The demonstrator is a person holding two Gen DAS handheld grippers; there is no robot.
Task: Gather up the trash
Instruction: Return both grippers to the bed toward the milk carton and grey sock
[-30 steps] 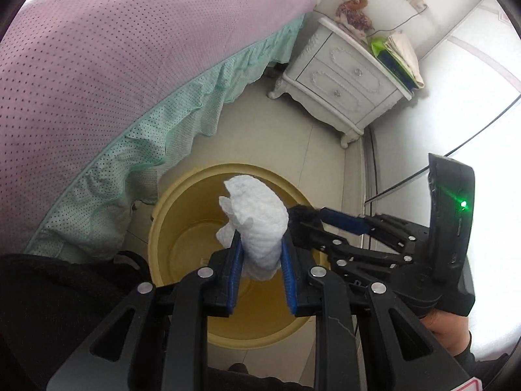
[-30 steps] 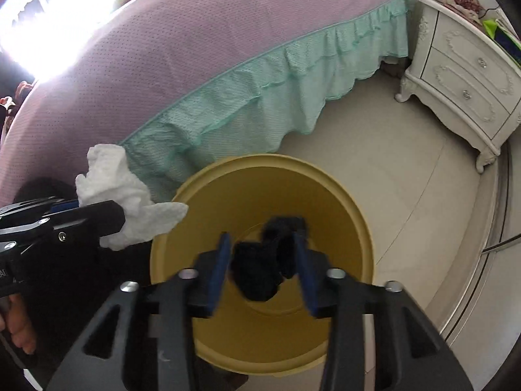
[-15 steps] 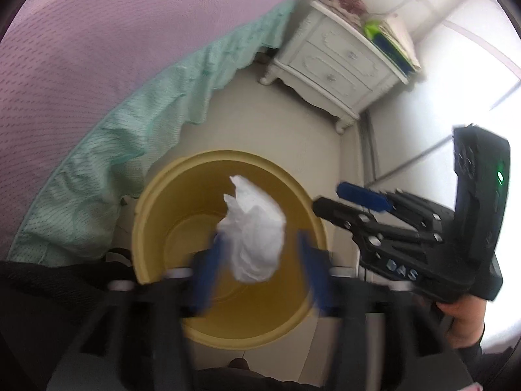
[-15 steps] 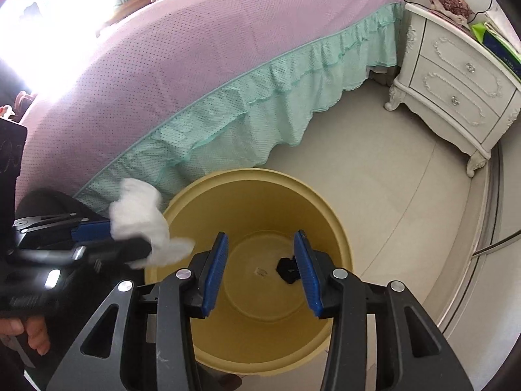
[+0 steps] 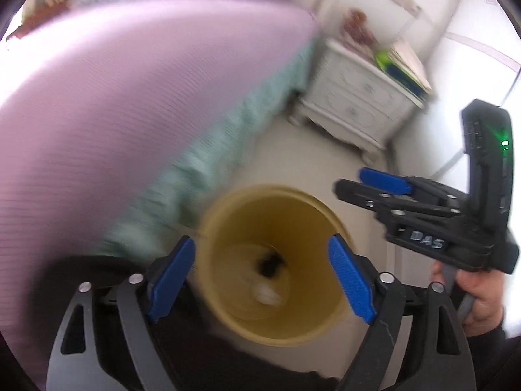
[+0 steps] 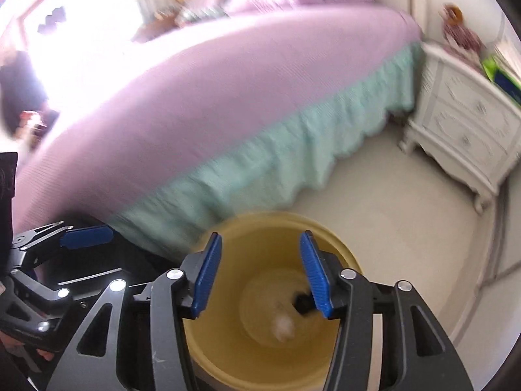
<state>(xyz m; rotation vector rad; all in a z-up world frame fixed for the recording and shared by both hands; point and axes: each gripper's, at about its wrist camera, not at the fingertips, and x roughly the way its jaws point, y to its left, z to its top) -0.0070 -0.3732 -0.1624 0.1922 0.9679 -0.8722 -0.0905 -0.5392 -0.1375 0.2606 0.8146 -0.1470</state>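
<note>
Bedroom floor beside the purple bed (image 6: pixel 202 104): my trash is binned.
Both pieces, white wad (image 5: pixel 267 293) and black scrap (image 5: pixel 270 262), lie at the yellow bin's (image 5: pixel 224 215) bottom; my left claw (image 5: pixel 260 280) and right claw (image 6: pixel 262 273) are opening, empty, above its mouth so drops land inside.

The left hand-held gripper (image 5: pixel 262 280) points down at a slant. Its two blue pads (image 5: pixel 171 280) stand far apart, and its jaws are opening with nothing between them. The right hand-held gripper (image 6: pixel 260 273) points down at a slant too. Its blue pads (image 6: pixel 208 275) stand apart, its jaws are opening, and they hold nothing. In the left view, the right hand (image 5: pixel 480 296) is wrapped around the grip of its tool, with a dark sleeve at the wrist.
</note>
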